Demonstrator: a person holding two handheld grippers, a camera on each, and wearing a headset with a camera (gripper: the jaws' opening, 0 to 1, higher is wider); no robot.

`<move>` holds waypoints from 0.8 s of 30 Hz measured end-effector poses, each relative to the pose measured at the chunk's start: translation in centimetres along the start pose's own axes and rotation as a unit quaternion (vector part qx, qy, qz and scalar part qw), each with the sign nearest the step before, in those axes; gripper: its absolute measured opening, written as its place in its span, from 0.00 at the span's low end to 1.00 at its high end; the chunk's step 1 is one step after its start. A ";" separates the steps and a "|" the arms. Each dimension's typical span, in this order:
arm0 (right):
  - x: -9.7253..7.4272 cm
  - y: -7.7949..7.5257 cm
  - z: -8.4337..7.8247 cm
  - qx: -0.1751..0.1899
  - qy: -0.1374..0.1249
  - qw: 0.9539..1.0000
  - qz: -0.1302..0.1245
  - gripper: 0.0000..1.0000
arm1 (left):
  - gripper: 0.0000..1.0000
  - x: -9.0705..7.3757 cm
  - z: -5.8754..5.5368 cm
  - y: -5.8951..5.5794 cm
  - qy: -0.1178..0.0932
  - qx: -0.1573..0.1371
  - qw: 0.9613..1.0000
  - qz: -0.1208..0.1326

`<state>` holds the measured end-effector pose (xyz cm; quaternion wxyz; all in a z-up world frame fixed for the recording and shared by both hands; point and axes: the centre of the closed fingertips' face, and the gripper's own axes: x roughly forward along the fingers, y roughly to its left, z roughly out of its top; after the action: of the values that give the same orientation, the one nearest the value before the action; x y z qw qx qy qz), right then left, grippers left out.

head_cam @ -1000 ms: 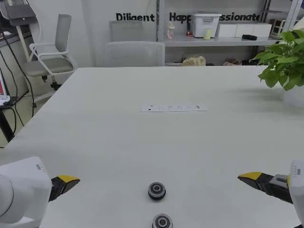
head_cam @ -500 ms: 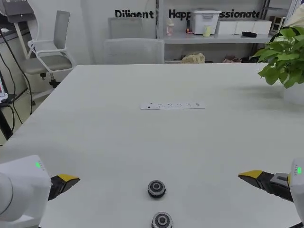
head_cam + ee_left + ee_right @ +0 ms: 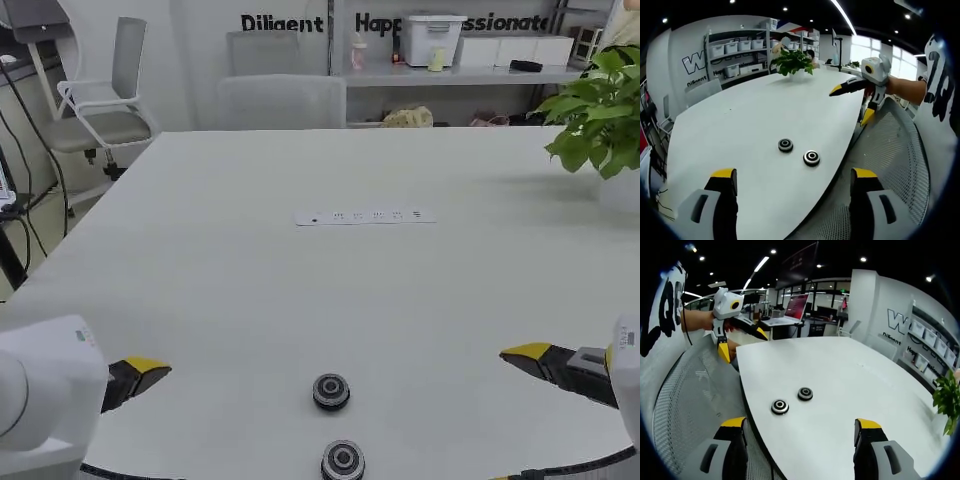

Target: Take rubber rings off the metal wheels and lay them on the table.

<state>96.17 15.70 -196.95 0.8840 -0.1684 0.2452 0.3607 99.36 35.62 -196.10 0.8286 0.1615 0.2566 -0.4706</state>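
Resting near the front edge of the white table [image 3: 300, 290] are two metal wheels, one behind the other in the head view. The far wheel [image 3: 331, 391] and the near wheel [image 3: 343, 460] lie flat and close together but do not touch. Each has its dark rubber ring around it.

The left gripper [image 3: 794, 175] is wide open, with nothing between its yellow-tipped jaws. In its own view both wheels lie on the table ahead of it, apart from the jaws. The right gripper [image 3: 799, 424] is also wide open and holds nothing, and its own view shows the wheels ahead of it. In the head view the wheels are between the two grippers, well apart from each.

Further back, a socket strip [image 3: 366, 216] is set in the tabletop, and a green plant [image 3: 600, 120] stands at the right side.
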 end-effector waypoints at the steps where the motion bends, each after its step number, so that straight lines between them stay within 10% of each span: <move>1: 0.0 0.0 0.0 0.000 -0.001 1.000 0.000 0.87 | 0.91 0.0 0.0 0.0 0.000 0.001 1.000 0.000; 24: 2.6 -1.5 2.0 -0.025 -0.018 0.999 0.020 0.78 | 0.81 2.5 2.0 0.8 -0.004 0.034 0.999 -0.027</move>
<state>99.44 17.08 -196.58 0.8763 -0.1787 0.2236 0.3875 101.62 33.29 -195.92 0.8106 0.1805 0.2419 -0.5018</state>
